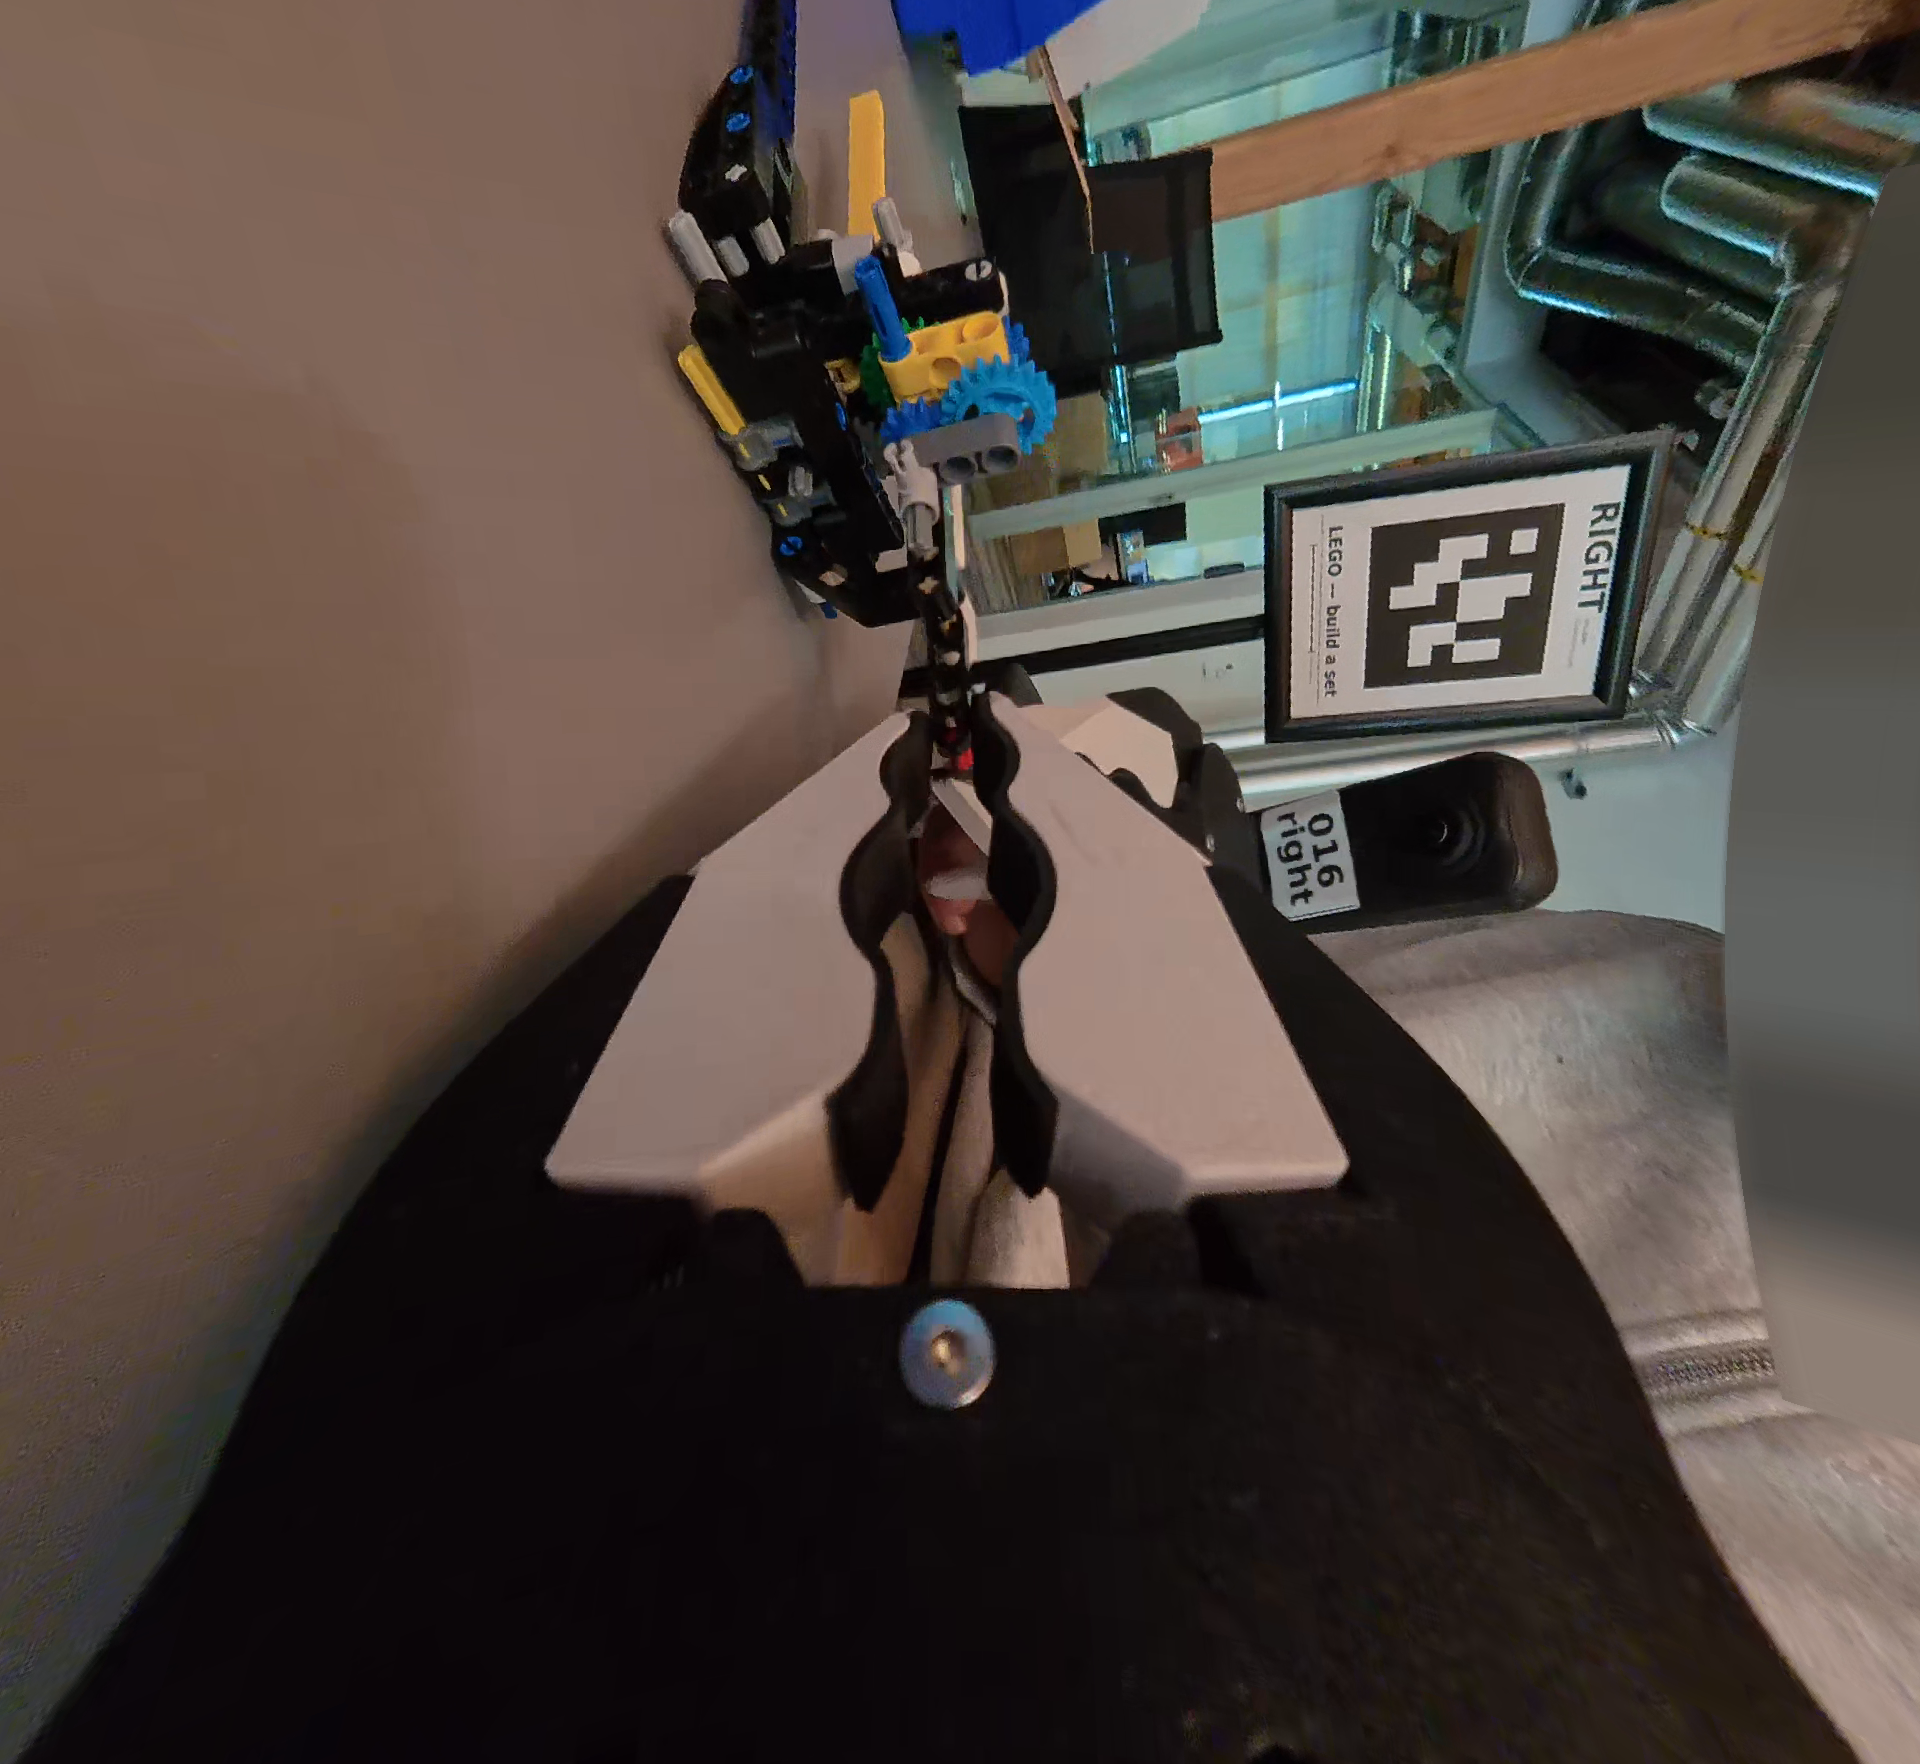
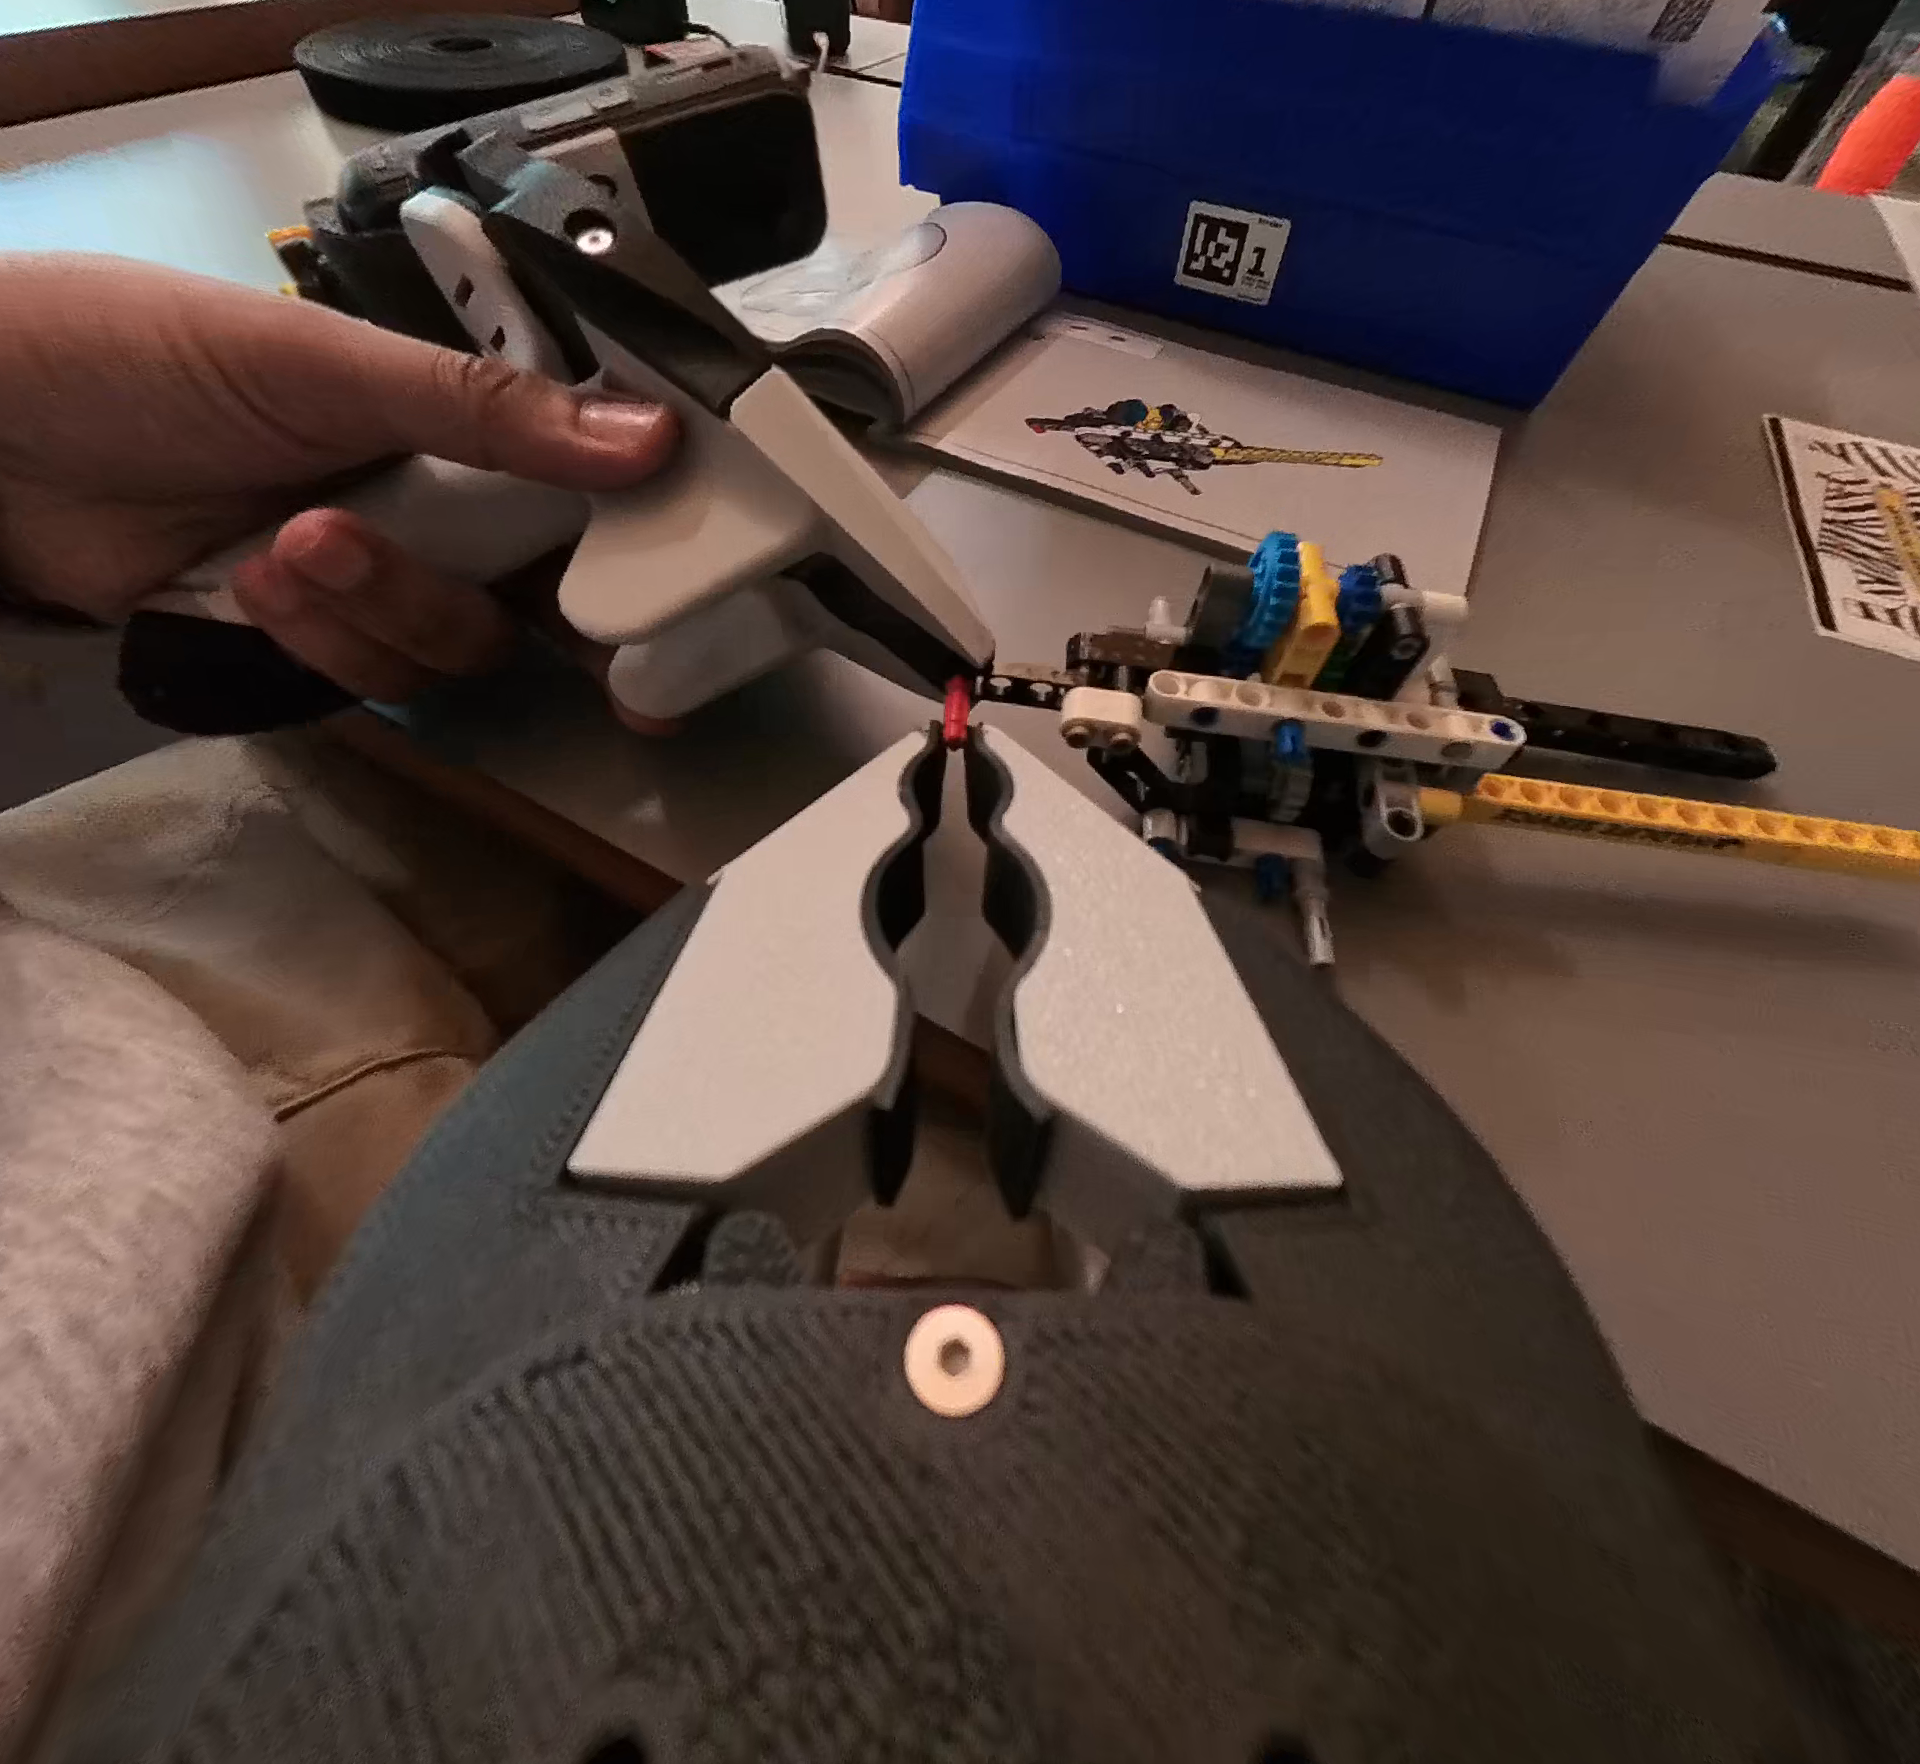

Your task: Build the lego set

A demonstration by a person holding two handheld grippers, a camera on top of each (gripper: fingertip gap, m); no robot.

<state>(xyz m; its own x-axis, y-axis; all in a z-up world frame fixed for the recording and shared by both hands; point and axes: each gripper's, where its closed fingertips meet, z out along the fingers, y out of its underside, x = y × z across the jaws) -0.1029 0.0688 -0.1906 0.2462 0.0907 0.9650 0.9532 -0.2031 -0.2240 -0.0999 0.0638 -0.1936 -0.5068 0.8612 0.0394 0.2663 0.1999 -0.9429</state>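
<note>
The lego model (image 2: 1299,738) is a black, white, yellow and blue build with gears, a long yellow beam (image 2: 1704,821) and a black beam sticking out toward me. It rests on the grey table (image 2: 1558,1143). My left gripper (image 1: 951,727) is shut on the end of that black beam (image 1: 943,644); it also shows in the right wrist view (image 2: 971,665), held by a hand. My right gripper (image 2: 954,746) is shut on a small red pin (image 2: 955,708) and holds it right at the beam's end, under the left gripper's tips.
A blue bin (image 2: 1299,156) stands behind the model, with an open instruction booklet (image 2: 1143,426) in front of it. A printed sheet (image 2: 1860,530) lies at the right. A black tape roll (image 2: 457,62) sits far left. A framed marker sign (image 1: 1455,592) stands nearby. Both grippers' tips are close together, under 4 cm apart.
</note>
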